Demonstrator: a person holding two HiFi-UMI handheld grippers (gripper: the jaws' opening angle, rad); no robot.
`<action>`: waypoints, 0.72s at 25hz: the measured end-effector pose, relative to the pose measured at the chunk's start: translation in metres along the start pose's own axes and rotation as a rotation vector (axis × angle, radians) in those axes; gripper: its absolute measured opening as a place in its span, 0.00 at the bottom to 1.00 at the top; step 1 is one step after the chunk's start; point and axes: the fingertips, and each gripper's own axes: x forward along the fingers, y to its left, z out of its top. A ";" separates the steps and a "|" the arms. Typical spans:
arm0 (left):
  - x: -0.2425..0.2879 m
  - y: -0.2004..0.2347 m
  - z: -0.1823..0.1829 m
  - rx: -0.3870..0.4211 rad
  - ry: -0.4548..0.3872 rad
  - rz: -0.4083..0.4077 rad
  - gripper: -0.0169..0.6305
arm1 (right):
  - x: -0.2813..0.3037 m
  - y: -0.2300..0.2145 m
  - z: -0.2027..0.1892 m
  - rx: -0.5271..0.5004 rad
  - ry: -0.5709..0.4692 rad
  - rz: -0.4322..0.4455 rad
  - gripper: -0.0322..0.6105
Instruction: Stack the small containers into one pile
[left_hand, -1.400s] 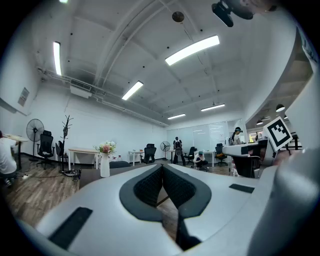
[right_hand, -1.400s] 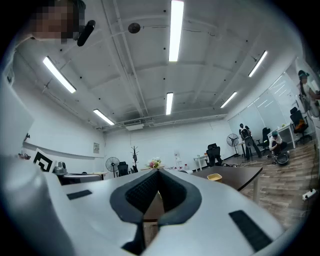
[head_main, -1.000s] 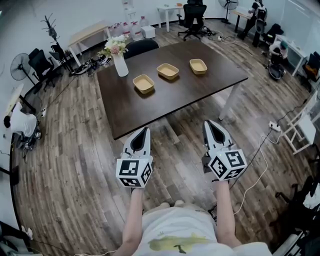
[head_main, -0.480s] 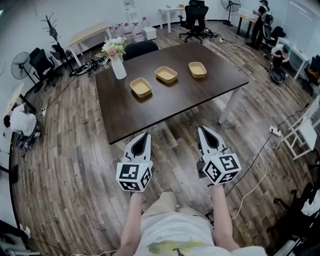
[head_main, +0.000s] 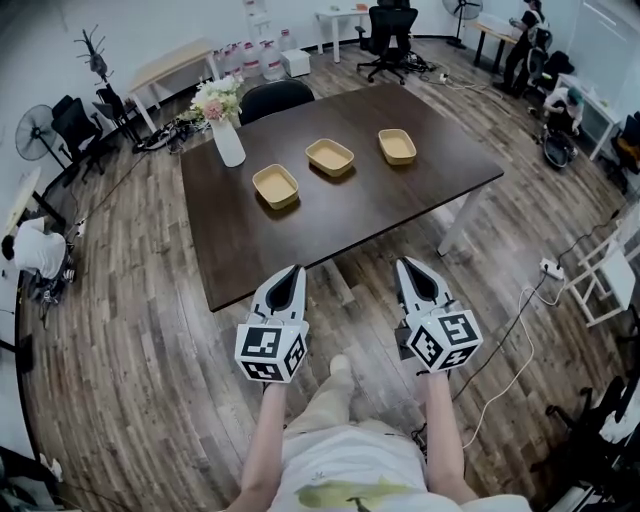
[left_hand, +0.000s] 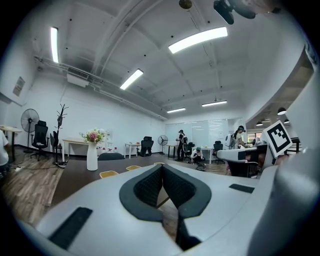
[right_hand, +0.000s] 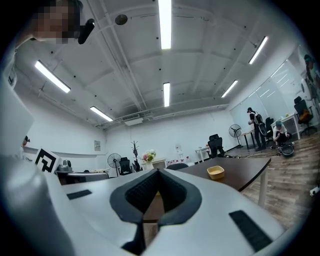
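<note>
Approach underway, surface (head_main: 380, 205) closer than a second ago; left gripper (head_main: 292, 272) and right gripper (head_main: 406, 266) both closed, empty, short of its edge; containers (head_main: 329, 156) untouched, nothing stacked yet

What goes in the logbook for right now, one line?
left claw: shut, empty | right claw: shut, empty | left container, middle container, right container: apart on table, unstacked

A dark table (head_main: 340, 215) bears three shallow tan tubs in a spaced row, the left container (head_main: 275, 185), middle container (head_main: 329, 156) and right container (head_main: 397, 145), plus a white vase of flowers (head_main: 226, 140) at its far-left corner.
</note>
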 end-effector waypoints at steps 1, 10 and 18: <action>0.009 0.003 0.001 -0.001 0.002 -0.003 0.06 | 0.009 -0.005 0.000 0.002 0.003 -0.002 0.08; 0.096 0.040 0.010 -0.013 0.020 -0.032 0.06 | 0.094 -0.044 0.005 0.022 0.028 -0.012 0.08; 0.149 0.067 0.010 -0.018 0.024 -0.054 0.06 | 0.142 -0.074 0.002 0.043 0.025 -0.042 0.08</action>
